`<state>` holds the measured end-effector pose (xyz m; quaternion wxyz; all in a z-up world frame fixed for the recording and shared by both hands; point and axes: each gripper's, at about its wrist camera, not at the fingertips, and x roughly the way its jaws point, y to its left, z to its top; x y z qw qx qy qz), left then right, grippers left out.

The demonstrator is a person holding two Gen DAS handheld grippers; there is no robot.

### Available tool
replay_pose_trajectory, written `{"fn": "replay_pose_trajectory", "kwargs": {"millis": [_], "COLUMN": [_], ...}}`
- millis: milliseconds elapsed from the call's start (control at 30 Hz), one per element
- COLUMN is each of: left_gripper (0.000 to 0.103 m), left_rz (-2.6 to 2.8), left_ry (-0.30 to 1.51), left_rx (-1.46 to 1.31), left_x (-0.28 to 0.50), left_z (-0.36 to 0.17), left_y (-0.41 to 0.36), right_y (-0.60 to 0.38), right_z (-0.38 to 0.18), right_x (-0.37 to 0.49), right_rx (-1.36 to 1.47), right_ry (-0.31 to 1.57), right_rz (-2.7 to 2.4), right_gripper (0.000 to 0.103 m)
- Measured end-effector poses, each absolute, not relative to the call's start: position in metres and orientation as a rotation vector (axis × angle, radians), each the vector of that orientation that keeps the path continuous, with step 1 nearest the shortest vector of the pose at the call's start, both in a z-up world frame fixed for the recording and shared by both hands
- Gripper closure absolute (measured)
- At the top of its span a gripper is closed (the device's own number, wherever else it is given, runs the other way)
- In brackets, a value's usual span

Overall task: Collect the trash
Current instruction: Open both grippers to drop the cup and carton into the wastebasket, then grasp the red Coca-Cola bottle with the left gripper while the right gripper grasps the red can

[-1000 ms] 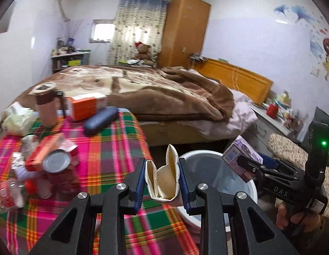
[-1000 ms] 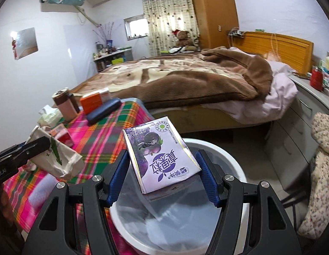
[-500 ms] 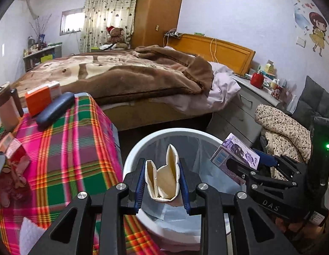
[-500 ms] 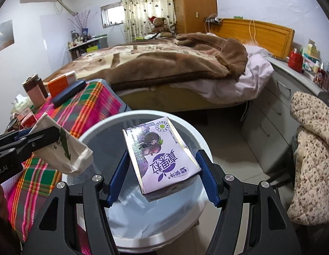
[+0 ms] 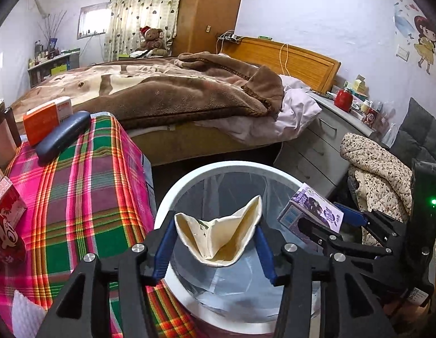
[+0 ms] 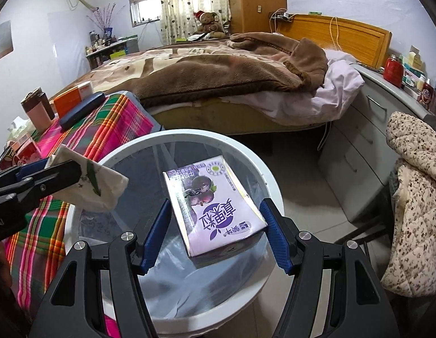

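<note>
- Left wrist view: the left tongs (image 5: 215,249) have just been spreading, and the crumpled paper cup (image 5: 218,236) has sprung wider between the blue pads. It seems to brush both pads at its edges, though whether it is pressed or merely resting cannot be told.
- The cup hangs over the open mouth of the white bin (image 5: 189,180), beside the plaid-covered counter (image 5: 77,197). A clean drop is best got by spreading fully while staying centred inside the rim.
- Right wrist view: the purple carton (image 6: 215,208) is pinched by its sides in the right tongs (image 6: 216,232), tilted, directly above the bin's liner (image 6: 172,290).
- It is judged that the carton should be released only once the cup is clear, so the two are not knocked onto the rim.
</note>
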<state>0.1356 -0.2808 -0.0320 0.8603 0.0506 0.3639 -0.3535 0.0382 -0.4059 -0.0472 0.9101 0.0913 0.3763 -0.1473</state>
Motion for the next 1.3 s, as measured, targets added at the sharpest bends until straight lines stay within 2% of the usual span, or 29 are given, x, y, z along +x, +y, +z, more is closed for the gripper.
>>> {"fn": "replay_pose_trajectory", "kwargs": {"millis": [100, 333, 433, 567, 667, 967, 1300], "left_gripper": [0.043, 0.041, 0.034, 0.034, 0.028, 0.028, 0.028], "left_rz": [-0.744, -0.747, -0.744, -0.759, -0.763, -0.709, -0.593], "left_ry": [0.762, 0.765, 0.753, 0.748, 0.748, 0.724, 0.675], "left_rx": [0.094, 0.101, 0.094, 0.088, 0.074, 0.052, 0.019], "left_x": [0.137, 0.135, 0.134, 0.134, 0.136, 0.134, 0.133], "left_z": [-0.030, -0.030, -0.026, -0.023, -0.021, -0.011, 0.005], "left_y": [-0.277, -0.274, -0.271, -0.269, -0.266, -0.239, -0.154], "right_y": [-0.406, -0.404, -0.403, -0.402, -0.403, -0.390, -0.338], "right_z": [-0.046, -0.043, -0.040, -0.036, -0.032, -0.024, -0.011], "right_x": [0.038, 0.037, 0.035, 0.032, 0.030, 0.028, 0.038], "right_rx": [0.198, 0.193, 0.189, 0.198, 0.214, 0.226, 0.225], "right_ry": [0.767, 0.759, 0.753, 0.732, 0.715, 0.681, 0.618], "right_rz": [-0.298, -0.316, -0.323, -0.339, -0.350, -0.338, -0.217], "right_gripper": [0.030, 0.030, 0.030, 0.030, 0.030, 0.030, 0.030]}}
